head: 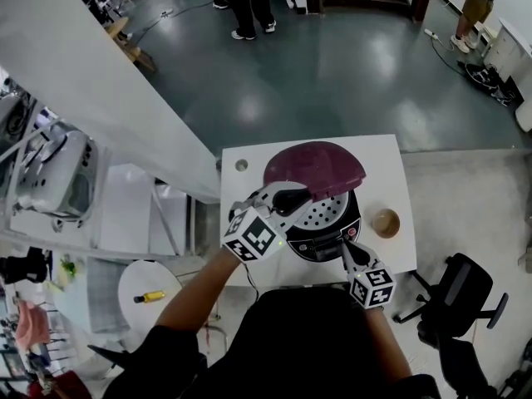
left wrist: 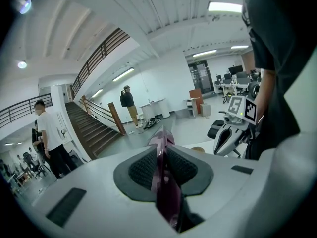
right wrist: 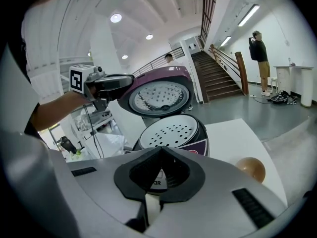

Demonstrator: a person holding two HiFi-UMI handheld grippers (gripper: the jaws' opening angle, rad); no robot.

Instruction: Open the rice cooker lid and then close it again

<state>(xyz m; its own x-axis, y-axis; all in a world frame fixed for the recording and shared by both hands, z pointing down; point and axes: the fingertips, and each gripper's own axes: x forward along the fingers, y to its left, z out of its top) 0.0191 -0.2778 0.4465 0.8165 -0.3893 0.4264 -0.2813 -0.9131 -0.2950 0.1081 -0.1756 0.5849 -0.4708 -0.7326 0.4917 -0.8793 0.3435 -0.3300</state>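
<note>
The rice cooker (head: 328, 227) stands on a white table (head: 391, 152), and its perforated inner plate (right wrist: 171, 131) shows. Its maroon lid (head: 316, 163) is raised and tilted over the pot. My left gripper (head: 291, 199) is shut on the lid's front edge. In the left gripper view the maroon edge (left wrist: 164, 182) runs between the dark pads (left wrist: 143, 168). My right gripper (head: 347, 252) is shut and holds nothing; it hangs just in front of the cooker's control panel. From the right gripper view the lid's underside (right wrist: 158, 95) and my left gripper (right wrist: 111, 83) appear above the pot.
A small round wooden bowl (head: 385, 222) sits on the table right of the cooker. A black office chair (head: 457, 293) stands at the right, a round side table (head: 145, 285) at the left. People stand on the far floor near a staircase (right wrist: 215, 78).
</note>
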